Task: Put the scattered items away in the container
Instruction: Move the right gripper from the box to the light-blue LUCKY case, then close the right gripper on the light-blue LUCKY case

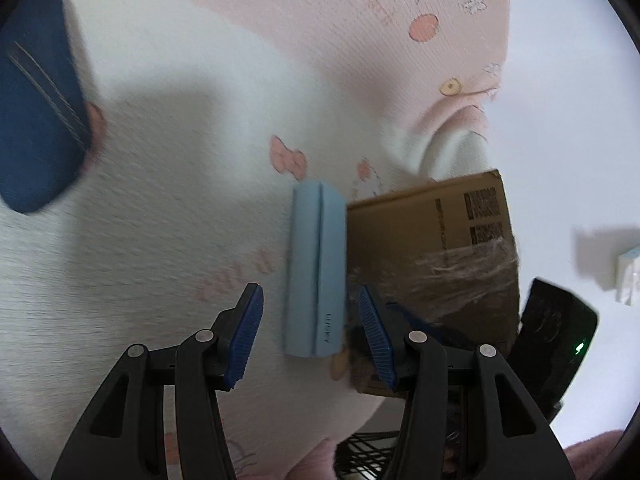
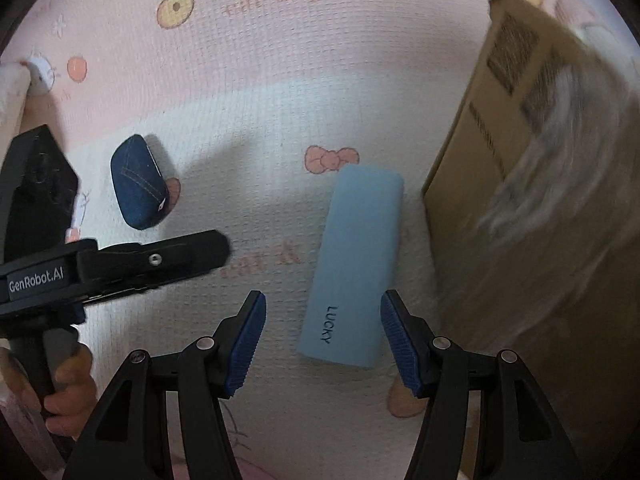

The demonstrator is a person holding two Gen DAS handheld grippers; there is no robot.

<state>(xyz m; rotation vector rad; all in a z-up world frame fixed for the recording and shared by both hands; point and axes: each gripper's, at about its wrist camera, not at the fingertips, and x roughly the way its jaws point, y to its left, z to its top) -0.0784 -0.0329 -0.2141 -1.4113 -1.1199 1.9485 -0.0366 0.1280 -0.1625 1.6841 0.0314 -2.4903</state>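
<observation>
Over on the far left of the bed sheet (image 2: 248, 92), well apart from everything else, sits a little denim pouch (image 2: 138, 182). It looks soft and squishy, so I'd guess a pinch across the middle holds fine. Next comes the left gripper (image 1: 310, 334), jaws released with nothing in them, lined up along the light blue case (image 2: 354, 264) marked "LUCKY". That case lies flat, just beside the cardboard box (image 2: 532, 208). It reads as a rigid, smooth shell, probably light and a bit slippery, so I'd grab it across the narrow width near the middle, not by the ends. The right gripper (image 2: 322, 340) hangs over the case's near end, jaws spread wide and not touching it. The box wall on the right leaves little room for that jaw.
</observation>
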